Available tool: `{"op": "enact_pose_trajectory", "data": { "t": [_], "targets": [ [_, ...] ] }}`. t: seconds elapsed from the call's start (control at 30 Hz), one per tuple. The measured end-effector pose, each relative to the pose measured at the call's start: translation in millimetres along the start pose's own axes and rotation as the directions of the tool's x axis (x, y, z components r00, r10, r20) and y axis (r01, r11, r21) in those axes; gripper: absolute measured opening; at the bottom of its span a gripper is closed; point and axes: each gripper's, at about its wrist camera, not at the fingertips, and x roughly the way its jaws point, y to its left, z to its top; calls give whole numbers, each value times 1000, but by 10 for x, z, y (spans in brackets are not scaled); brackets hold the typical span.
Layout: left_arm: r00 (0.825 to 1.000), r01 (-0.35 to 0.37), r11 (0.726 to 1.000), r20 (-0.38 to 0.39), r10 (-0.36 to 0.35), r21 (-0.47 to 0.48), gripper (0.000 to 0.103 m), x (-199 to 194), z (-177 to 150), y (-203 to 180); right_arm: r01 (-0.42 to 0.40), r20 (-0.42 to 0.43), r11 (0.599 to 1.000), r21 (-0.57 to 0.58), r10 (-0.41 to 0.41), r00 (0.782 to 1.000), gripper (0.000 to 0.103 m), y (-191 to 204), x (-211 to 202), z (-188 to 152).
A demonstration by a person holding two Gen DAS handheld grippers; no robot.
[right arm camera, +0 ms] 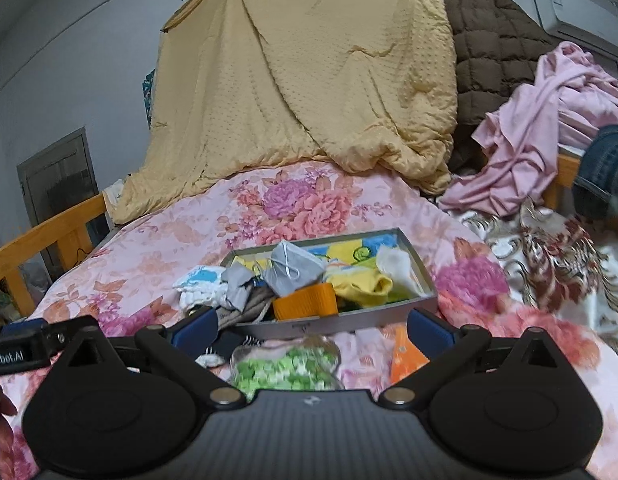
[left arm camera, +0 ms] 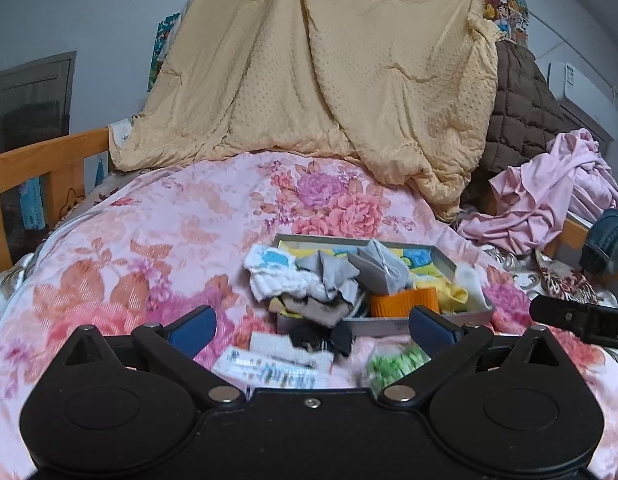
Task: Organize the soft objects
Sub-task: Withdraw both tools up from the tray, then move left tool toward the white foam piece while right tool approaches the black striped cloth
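Note:
A grey tray (left arm camera: pixel 383 322) (right arm camera: pixel 425 276) lies on the floral quilt, piled with small soft items: a white and blue sock (left arm camera: pixel 277 276) (right arm camera: pixel 199 284), a grey cloth (left arm camera: pixel 379 272) (right arm camera: pixel 293 272), an orange sock (left arm camera: pixel 403 300) (right arm camera: pixel 305 300) and a yellow cloth (right arm camera: pixel 361 286). In front of the tray lie a green patterned piece (left arm camera: pixel 393 364) (right arm camera: pixel 285 368), a black item (left arm camera: pixel 321 338) and a white striped piece (left arm camera: pixel 269 368). My left gripper (left arm camera: pixel 313 330) is open, empty, just short of the tray. My right gripper (right arm camera: pixel 315 328) is open too, above the green piece.
A tan blanket (left arm camera: pixel 321 72) hangs behind the floral quilt (left arm camera: pixel 149 232). Pink clothes (left arm camera: pixel 549 200) and a brown quilted coat (left arm camera: pixel 521 120) pile up at the right. A wooden bed rail (left arm camera: pixel 37 168) runs along the left. An orange flat piece (right arm camera: pixel 405 360) lies near the right finger.

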Motion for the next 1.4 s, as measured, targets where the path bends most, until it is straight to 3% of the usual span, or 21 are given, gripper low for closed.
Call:
{"op": "enact_pose_trajectory", "data": {
  "t": [0.63,0.9,1.13,1.4],
  "targets": [
    [999,-50,999,-11,50,-3,102,-850,-385,-261,24,-78,999,-26,-26,997,103,-40,-783,-538],
    [994,-79,997,-83,76,-26,102,-895,-499,-258,35,-85,998,-55,-39,996,103,10,-909,-630],
    [993,-81,997,-91,80,-8,102,-904,-529,-290,34,-103,997,-71,-42,994,103,31,-858,-653],
    [982,-141,988,-132,132,-61,102,-831,-511,-186,25,-110,994,-106,-37,993,103,125,-809,-676]
  ]
}}
